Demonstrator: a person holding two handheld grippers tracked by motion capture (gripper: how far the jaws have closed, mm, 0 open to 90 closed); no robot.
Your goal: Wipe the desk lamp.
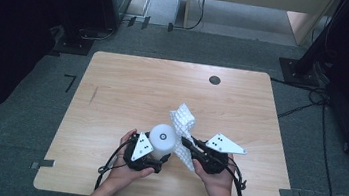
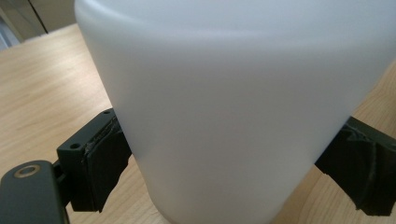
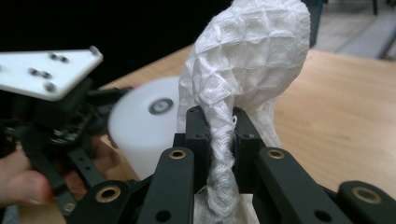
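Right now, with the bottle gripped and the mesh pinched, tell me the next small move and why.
Probably carry the white foam mesh across and over the top of the white bottle. The left tongs clamp the bottle's sides and hold it on the table, while the right tongs are shut on the bunched mesh, which stands just beside the bottle and not yet on it.

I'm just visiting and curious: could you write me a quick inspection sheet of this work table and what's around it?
Surface: wooden table, round hole near the far edge.
Job's things: white tub, white mesh cloth.
Clutter: nothing seen.
Grippers: left claw grips the tub on both sides; right claw pinches the bunched cloth.
Cables: black ones trail from both claws; more on the floor.
Surroundings: grey carpet, dark stands, pale furniture behind.
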